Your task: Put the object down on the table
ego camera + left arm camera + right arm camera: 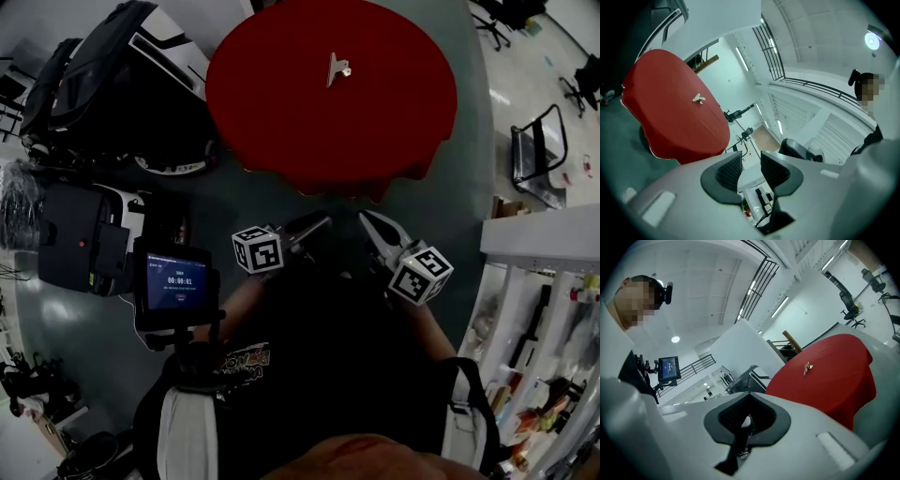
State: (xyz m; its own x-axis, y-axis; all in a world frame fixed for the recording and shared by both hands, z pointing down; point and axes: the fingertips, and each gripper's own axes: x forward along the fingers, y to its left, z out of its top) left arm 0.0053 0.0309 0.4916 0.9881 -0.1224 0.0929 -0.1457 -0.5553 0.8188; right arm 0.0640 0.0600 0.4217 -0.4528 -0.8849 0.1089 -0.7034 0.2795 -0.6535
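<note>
A small silvery clip-like object (pixel 337 68) lies near the middle of a round table under a red cloth (pixel 281 103), far ahead of both grippers. It also shows as a small object (pixel 698 98) on the red table (pixel 670 122) in the left gripper view, and as a tiny object (pixel 806 367) on the table (pixel 834 380) in the right gripper view. My left gripper (pixel 317 225) (pixel 751 169) is held close to the body, its pads apart with nothing between them. My right gripper (pixel 369 221) (pixel 747 416) is beside it, jaws shut and empty.
Black bags and white equipment (pixel 103 84) crowd the floor left of the table. A small screen (pixel 173 281) is mounted at the person's chest. A black-framed chair (pixel 539 155) and a white shelf unit (pixel 539 239) stand at the right.
</note>
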